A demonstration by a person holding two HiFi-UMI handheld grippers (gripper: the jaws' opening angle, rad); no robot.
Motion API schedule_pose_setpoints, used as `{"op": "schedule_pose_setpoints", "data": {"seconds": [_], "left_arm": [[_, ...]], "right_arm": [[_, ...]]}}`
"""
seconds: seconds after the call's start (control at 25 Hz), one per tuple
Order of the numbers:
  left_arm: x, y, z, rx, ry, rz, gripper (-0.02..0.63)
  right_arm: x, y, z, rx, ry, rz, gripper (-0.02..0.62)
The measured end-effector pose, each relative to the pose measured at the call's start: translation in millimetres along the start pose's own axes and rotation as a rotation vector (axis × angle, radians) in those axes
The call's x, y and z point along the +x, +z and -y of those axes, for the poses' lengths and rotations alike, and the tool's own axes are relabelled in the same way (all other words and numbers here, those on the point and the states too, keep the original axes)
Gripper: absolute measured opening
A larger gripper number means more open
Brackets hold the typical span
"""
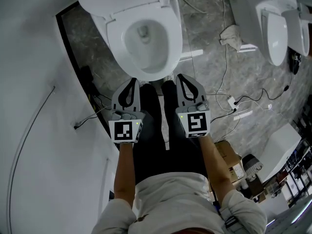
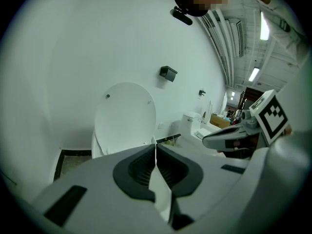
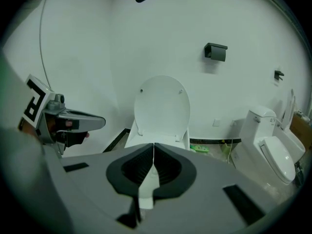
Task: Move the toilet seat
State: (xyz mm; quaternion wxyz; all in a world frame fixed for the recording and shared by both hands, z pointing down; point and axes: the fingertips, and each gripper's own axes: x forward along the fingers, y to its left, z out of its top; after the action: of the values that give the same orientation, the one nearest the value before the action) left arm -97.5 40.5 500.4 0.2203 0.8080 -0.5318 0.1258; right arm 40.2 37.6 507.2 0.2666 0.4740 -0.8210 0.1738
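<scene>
Marble floor [image 1: 209, 33], toilet seat [image 1: 116, 40] beyond closed left gripper [image 1: 132, 81], right gripper [image 1: 181, 77]

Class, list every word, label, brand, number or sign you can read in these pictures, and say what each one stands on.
There is no readable text in any view.
The cubes on the left gripper and right gripper carry black-and-white square marker patterns, with no letters or numbers.
On the cardboard boxes any print is too small to read.
On the toilet no brand or label shows.
</scene>
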Motion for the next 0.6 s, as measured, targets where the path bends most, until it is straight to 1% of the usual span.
{"op": "schedule_pose_setpoints", "data": {"seconds": [0.32,0.6], "left_arm": [[20.0,-38.7,-14.8,-0.016,0.007,-0.044,0.025],[33.8,-66.7,-22.2,-0.034,0.015,-0.063,0.025]], "right_arm": [[34.1,-35.0,13.4,0.052,-0.007,-0.038,0.021],[54.8,-65.8,17.7,0.057,-0.010,-0.079,0.021]]}}
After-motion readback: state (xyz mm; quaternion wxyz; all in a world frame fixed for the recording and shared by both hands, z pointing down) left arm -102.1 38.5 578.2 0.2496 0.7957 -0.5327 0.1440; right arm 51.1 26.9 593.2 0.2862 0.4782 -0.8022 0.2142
